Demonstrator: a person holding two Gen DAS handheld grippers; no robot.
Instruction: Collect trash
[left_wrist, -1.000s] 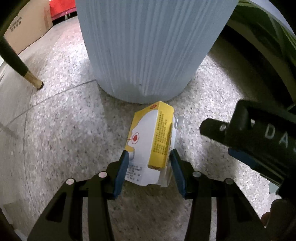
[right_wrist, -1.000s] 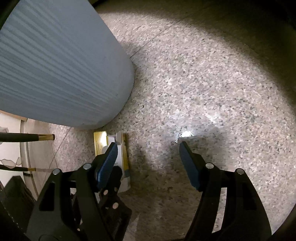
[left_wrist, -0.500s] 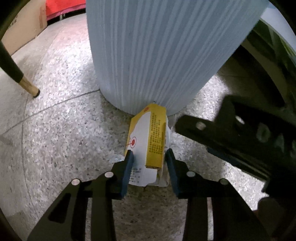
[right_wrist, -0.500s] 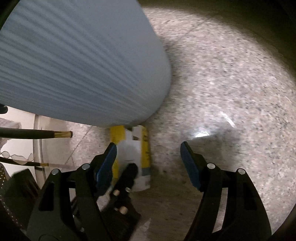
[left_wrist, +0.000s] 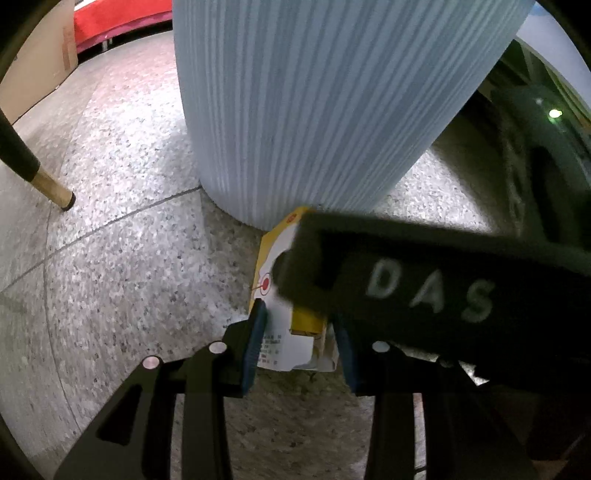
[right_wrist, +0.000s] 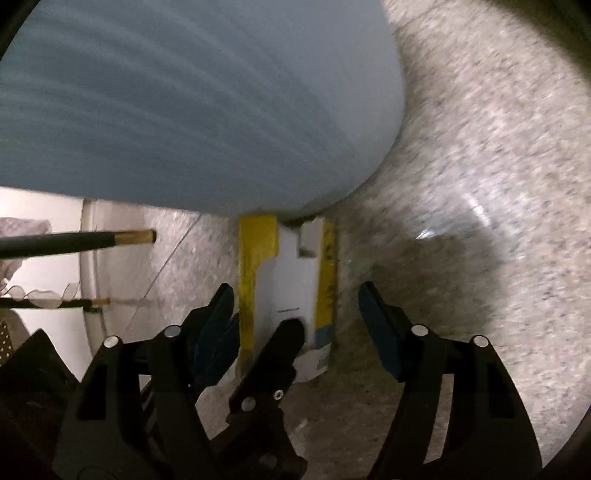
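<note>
A yellow and white carton (left_wrist: 284, 332) lies on the speckled floor, its far end against the base of a ribbed pale blue bin (left_wrist: 325, 96). My left gripper (left_wrist: 299, 339) is shut on the carton's near end, blue pads on both sides. My right gripper's black body, marked DAS, crosses the left wrist view over the carton's middle. In the right wrist view the carton (right_wrist: 291, 284) lies ahead under the bin (right_wrist: 184, 103), and my right gripper (right_wrist: 295, 317) is open just above it, with the left gripper's finger in between.
A black chair leg with a brass tip (left_wrist: 48, 184) stands on the floor at left. A cardboard box (left_wrist: 33, 70) and a red object (left_wrist: 118, 22) are at the far left. A second thin leg (right_wrist: 92, 302) shows in the right wrist view.
My left gripper closed onto the carton's near end. My right gripper swung left over the carton and closer to the bin, and now blocks much of the left wrist view.
</note>
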